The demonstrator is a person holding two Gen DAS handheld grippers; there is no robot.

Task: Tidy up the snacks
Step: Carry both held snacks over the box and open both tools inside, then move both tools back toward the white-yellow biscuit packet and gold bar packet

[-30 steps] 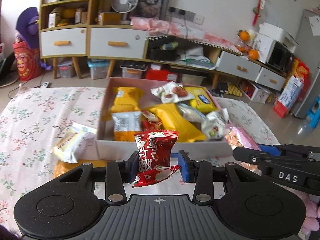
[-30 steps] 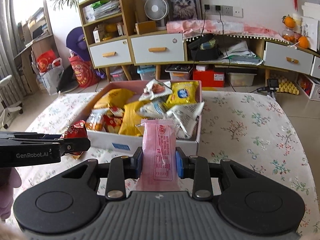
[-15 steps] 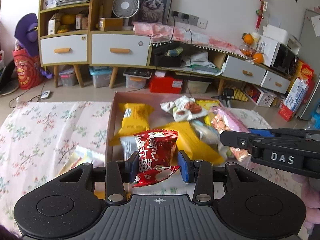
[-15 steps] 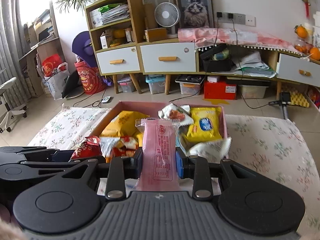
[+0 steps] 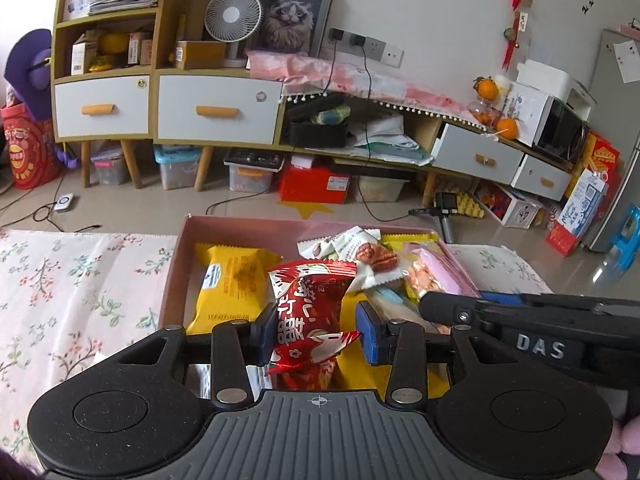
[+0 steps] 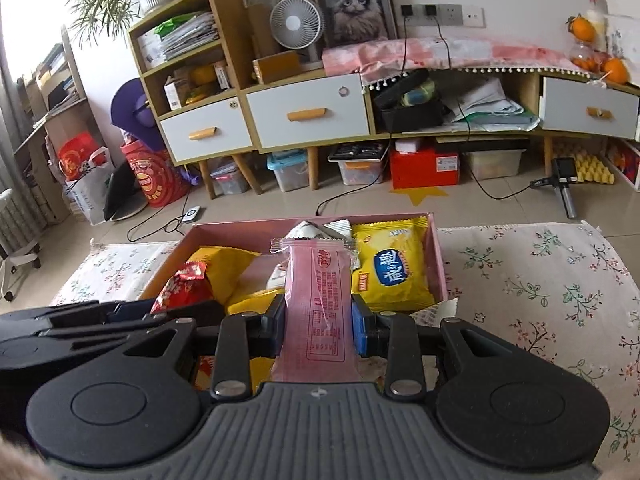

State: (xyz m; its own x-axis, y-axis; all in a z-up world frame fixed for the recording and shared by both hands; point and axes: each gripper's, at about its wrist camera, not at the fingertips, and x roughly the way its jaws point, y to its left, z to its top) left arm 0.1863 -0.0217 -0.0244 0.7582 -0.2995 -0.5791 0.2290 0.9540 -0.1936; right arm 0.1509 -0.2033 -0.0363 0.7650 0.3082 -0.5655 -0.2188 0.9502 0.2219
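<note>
Left gripper (image 5: 316, 330) clamped on red snack packet (image 5: 310, 312); right gripper (image 6: 318, 324) clamped on pink snack bar (image 6: 318, 304); pink box (image 6: 436, 256) at twelve o'clock.

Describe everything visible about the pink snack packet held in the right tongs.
The pink snack packet is a long, slim, glossy plastic wrapper with crimped ends, red printed text and a small red logo near its top. It stands roughly upright, pinched at its lower half by the right tongs, above the pink box of snacks.
</note>
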